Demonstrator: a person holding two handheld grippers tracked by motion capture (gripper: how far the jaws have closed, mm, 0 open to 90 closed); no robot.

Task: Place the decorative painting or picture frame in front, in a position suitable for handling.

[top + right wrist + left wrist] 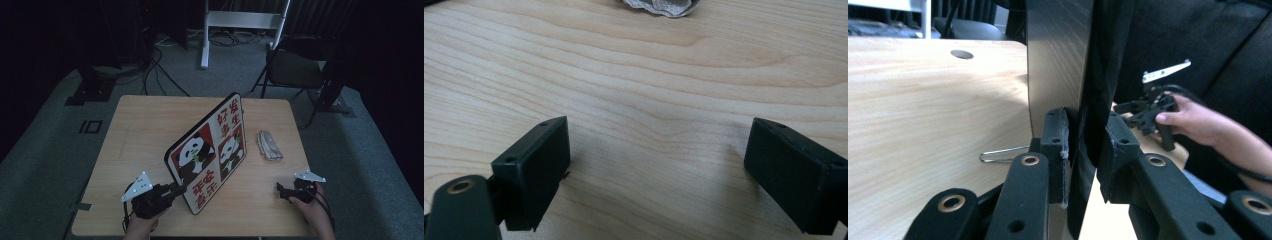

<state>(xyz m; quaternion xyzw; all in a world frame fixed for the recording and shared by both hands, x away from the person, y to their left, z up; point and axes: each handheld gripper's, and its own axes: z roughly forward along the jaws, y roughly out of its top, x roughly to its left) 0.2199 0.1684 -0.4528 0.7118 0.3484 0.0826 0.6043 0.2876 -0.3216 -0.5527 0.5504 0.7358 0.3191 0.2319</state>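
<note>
Two pandas, red Chinese characters on board (210, 150) | left gripper (176, 189) clamps board | right gripper (281, 190) apart

Panda board (207, 152) with red Chinese characters stands tilted on edge at the table's (150, 125) middle

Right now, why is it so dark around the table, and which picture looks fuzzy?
High view: light falls on the table alone, the room behind is nearly black. Left gripper view: the panda board sits so close it blurs. Right gripper view: evenly lit, with the crumpled cloth soft at the top.
</note>
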